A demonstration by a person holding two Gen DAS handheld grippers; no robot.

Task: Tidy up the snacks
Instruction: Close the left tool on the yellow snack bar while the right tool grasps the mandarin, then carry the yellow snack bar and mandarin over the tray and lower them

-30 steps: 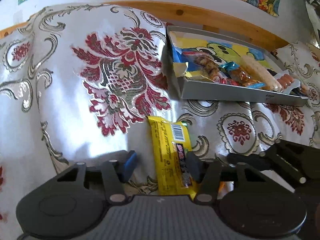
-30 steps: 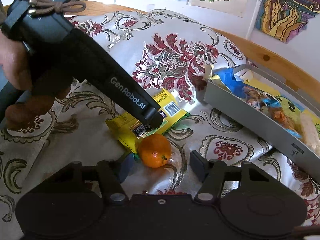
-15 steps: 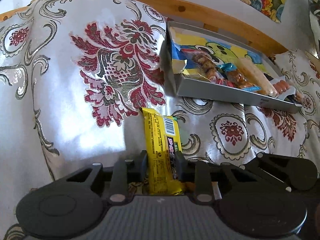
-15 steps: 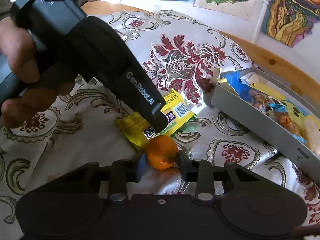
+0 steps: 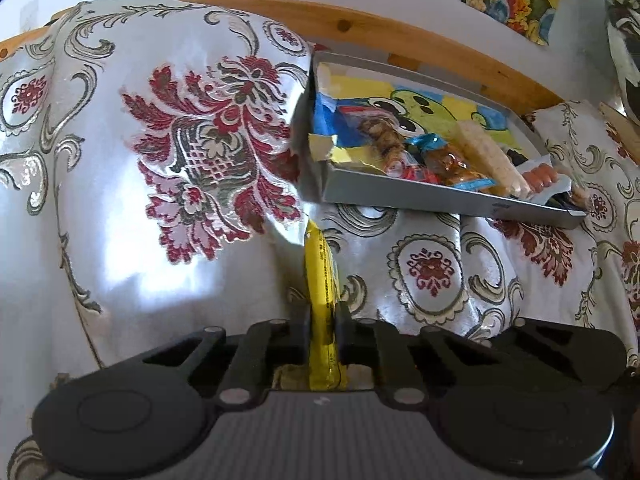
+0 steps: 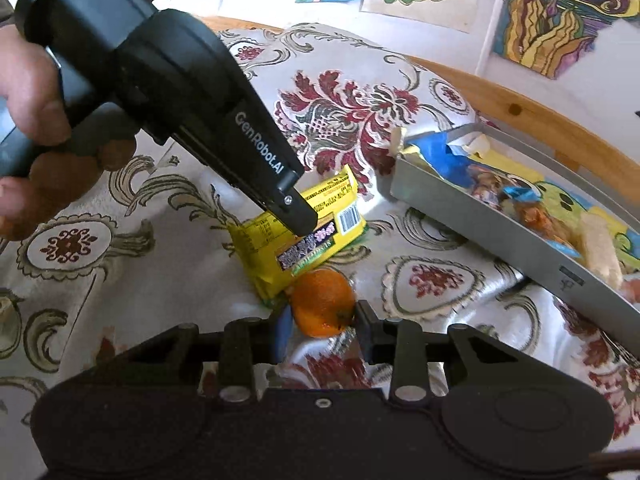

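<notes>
Left tongs (image 5: 323, 322) are clamped on the yellow snack packet (image 5: 322, 292), which stands on edge between the fingers. In the left wrist view the packet's long axis runs from 6 o'clock to 12 o'clock, its far end pointing toward the near left corner of the grey tray (image 5: 420, 200). In the right wrist view the same packet (image 6: 304, 236) lies with its long axis from 7 o'clock to 1 o'clock, barcode end toward 1 o'clock, pinched near its middle by the left tongs (image 6: 298, 220).

A hand (image 6: 36, 120) at 9 o'clock grips the left tool's handle; the tool slopes down toward 4 o'clock.

Right tongs (image 6: 322, 320) are closed on the orange mandarin (image 6: 322, 302), both fingers touching its sides. The mandarin sits just beside the packet's lower edge, at 5 o'clock from it.

The tray, holding wrapped snacks (image 5: 452, 160), rests on the patterned cloth (image 5: 160, 200) at 2 o'clock from both tongs, near but apart from the packet.
</notes>
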